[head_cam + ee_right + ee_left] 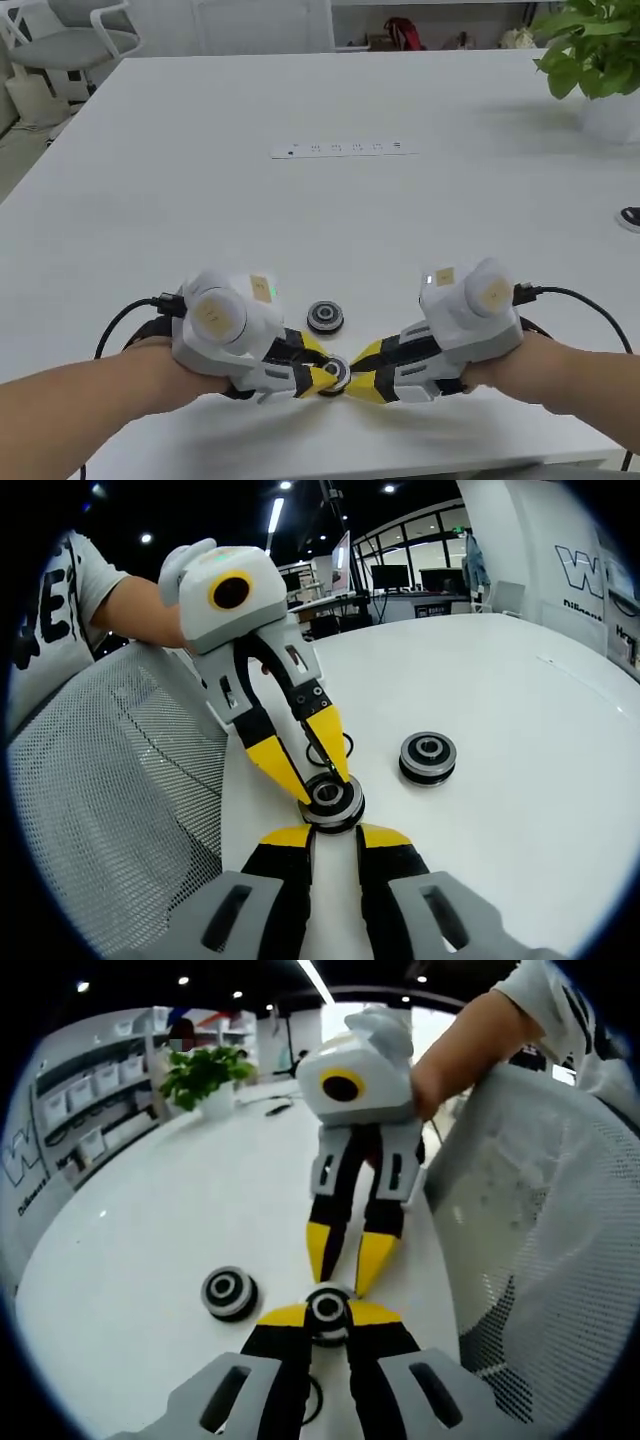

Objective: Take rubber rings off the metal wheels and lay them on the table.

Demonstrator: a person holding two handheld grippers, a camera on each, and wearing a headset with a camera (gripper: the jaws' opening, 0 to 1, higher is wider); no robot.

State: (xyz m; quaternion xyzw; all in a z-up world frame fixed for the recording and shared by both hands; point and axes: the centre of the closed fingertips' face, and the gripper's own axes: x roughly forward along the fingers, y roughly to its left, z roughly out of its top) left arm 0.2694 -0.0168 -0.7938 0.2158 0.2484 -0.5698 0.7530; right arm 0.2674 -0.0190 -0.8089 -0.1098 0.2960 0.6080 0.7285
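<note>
A metal wheel with a black rubber ring (335, 372) is held just above the white table (330, 220), near its front edge. My left gripper (318, 380) is shut on it, with its yellow tips (285, 1315) on either side of the hub (328, 1312). From the opposite side, my right gripper (352, 382) is closed on the same wheel's rim (333, 802), on the black ring. A second ringed wheel (325, 316) lies flat on the table just beyond. A thin loose rubber ring (349, 746) lies on the table under the left gripper (318, 780).
A white power strip (345, 149) lies mid-table. At the far right corner stands a potted plant (590, 50), and a dark object (630, 216) sits at the right edge. A white mesh chair back (530, 1260) is close behind the table's front edge.
</note>
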